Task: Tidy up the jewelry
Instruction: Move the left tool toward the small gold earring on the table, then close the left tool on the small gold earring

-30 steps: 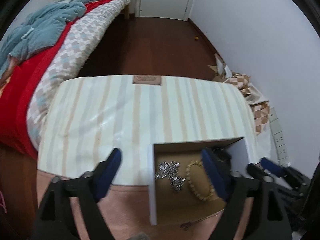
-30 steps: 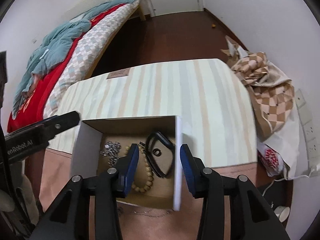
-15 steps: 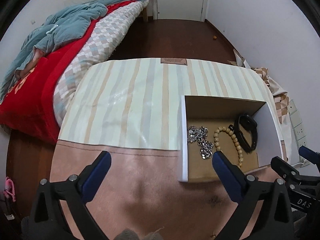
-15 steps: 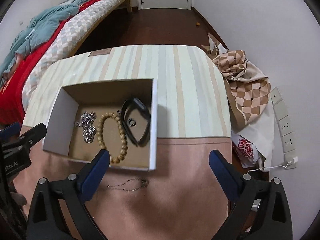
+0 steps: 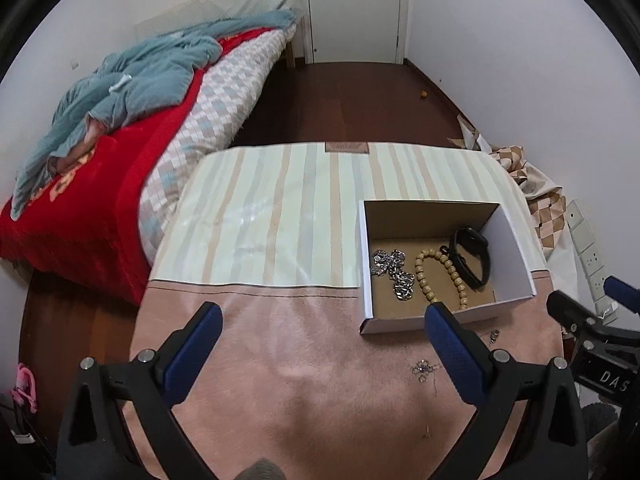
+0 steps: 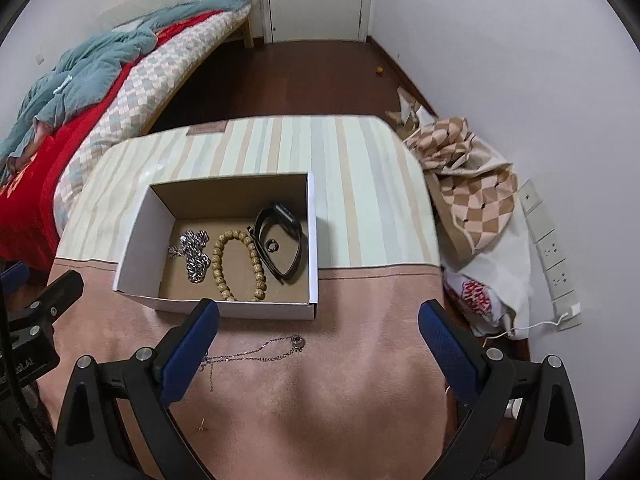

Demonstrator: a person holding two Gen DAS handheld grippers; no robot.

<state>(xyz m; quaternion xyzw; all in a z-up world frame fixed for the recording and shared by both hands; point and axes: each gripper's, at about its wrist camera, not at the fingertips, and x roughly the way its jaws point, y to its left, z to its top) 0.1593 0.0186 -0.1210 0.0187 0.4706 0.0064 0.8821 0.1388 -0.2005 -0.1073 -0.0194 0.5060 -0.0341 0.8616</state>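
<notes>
Now both grippers' fingers (image 6: 188, 350) wide apart above the table (image 6: 320, 400).

White box (image 6: 136, 240) with a brown inside holds a silver chain (image 6: 194, 256), tan wooden beads (image 6: 256, 264) and a black band (image 6: 296, 240). The table cover (image 6: 340, 380) is dusty pink lower down, pastel striped toward the top. Upper left there's a red blanket (image 5: 100, 200) with a teal one (image 5: 152, 68) on top.

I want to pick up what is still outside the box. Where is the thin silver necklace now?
In the right wrist view, the thin silver necklace lies on the pink cloth, just in front of the white box, beside the right gripper's left finger.
</notes>
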